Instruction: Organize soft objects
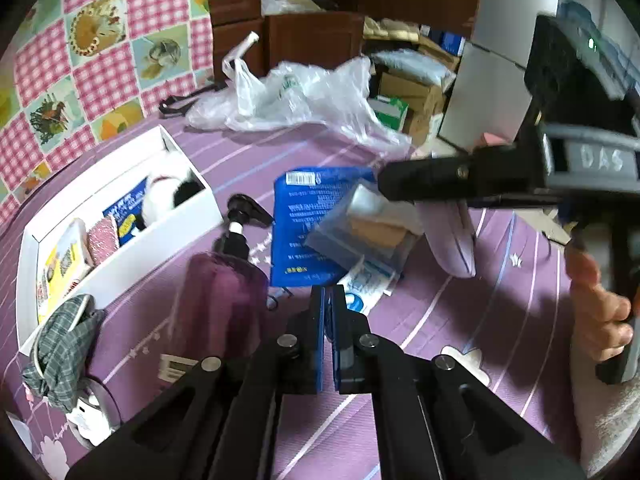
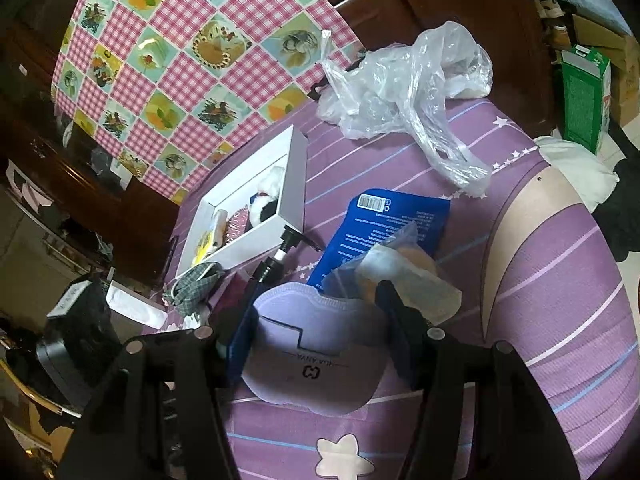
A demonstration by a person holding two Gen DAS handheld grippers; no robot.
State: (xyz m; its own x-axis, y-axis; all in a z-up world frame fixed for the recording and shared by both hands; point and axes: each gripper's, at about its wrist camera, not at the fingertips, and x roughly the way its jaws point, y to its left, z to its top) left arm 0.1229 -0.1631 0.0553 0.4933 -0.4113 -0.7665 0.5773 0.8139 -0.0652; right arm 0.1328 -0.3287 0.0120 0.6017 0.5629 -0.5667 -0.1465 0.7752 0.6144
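A lilac soft pad (image 2: 316,352) with a dark printed line spans the jaws of my right gripper (image 2: 320,340), which is shut on it above the purple bedspread (image 2: 560,280). In the left wrist view the same lilac pad (image 1: 452,236) hangs under the right gripper (image 1: 404,188), seen from the side. My left gripper (image 1: 328,320) is shut low over the bedspread (image 1: 440,320), its blue pads together with nothing between them. A white box (image 1: 132,240) holds a black-and-white plush toy (image 1: 164,200) and some packets.
A blue packet (image 1: 304,220), a clear bag with a beige sponge (image 1: 372,228) and a purple pump bottle (image 1: 228,280) lie in the middle. A checked cloth (image 1: 64,344) drapes the box's near end. A crumpled plastic bag (image 1: 300,96) lies at the far edge. A hand (image 1: 600,312) grips the right handle.
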